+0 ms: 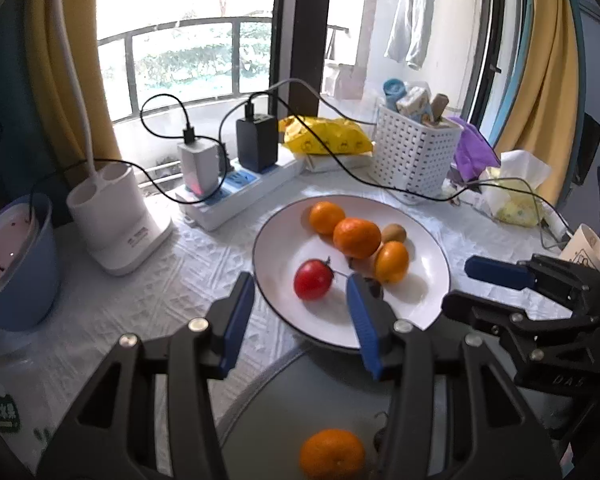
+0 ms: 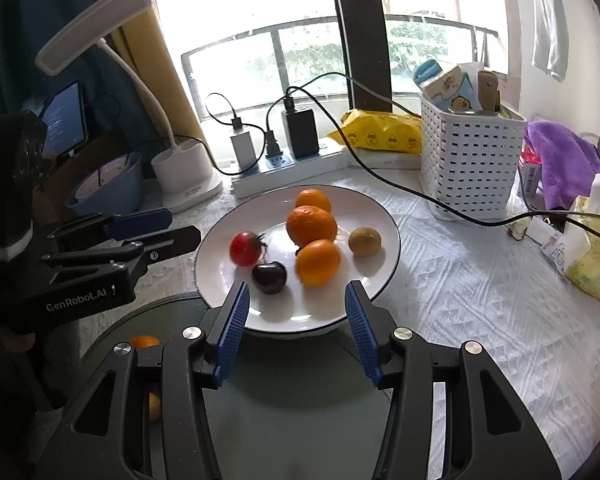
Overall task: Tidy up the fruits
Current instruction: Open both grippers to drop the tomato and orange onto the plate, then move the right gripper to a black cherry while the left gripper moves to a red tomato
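Observation:
A white plate [image 1: 284, 236] [image 2: 380, 216] holds three oranges [image 1: 356, 237] [image 2: 311, 225], a red tomato [image 1: 313, 279] [image 2: 245, 248], a brown kiwi [image 1: 393, 233] [image 2: 364, 241] and a dark plum [image 2: 269, 277]. A grey plate [image 1: 284, 408] [image 2: 292, 400] lies nearer, holding another orange [image 1: 332, 454] [image 2: 144, 342]. My left gripper [image 1: 300, 288] is open and empty, its fingers either side of the tomato. My right gripper [image 2: 296, 296] is open and empty above the white plate's near rim. Each gripper shows in the other's view, the right one [image 1: 496, 276] and the left one [image 2: 156, 226].
A power strip [image 1: 236, 196] [image 2: 300, 164] with chargers and black cables [image 2: 420, 196] lies behind the plate. A white basket [image 1: 414, 156] [image 2: 470, 164], yellow bag [image 1: 328, 136], lamp base [image 1: 120, 220], blue bowl [image 1: 16, 264] and tissues [image 2: 596, 256] crowd the table.

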{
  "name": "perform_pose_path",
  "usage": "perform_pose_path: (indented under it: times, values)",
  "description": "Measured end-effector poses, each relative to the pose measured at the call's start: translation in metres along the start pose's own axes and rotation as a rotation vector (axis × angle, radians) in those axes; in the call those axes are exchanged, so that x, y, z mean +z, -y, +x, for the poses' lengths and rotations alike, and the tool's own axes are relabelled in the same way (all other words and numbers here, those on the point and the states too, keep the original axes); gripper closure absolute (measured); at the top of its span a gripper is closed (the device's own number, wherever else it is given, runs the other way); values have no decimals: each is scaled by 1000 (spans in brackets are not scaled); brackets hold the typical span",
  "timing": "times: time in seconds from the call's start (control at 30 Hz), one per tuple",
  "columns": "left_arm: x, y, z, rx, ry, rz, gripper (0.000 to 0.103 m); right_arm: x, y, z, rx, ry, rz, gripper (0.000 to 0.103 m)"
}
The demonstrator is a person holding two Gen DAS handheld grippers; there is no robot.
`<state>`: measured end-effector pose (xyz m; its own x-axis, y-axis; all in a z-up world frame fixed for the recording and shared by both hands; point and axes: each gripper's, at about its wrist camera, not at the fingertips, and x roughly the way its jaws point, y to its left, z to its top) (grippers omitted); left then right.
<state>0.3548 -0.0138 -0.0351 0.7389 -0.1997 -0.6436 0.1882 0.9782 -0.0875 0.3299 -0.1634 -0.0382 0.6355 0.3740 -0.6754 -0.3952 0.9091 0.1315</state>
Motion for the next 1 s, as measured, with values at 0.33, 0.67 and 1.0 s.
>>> perform_pose_path:
  times: [0.33,0.67,1.0]
  values:
    - [-13,-7,-30,13,28,-25,54,-7,-18,-18,9,10,-25,50]
    - [-31,-8,-59,10,51,-48,54,-16,-36,-35,9,18,-47,50]
    - [-53,-10,-82,-3,66,-75,54,-28,-52,-47,11,12,-68,50]
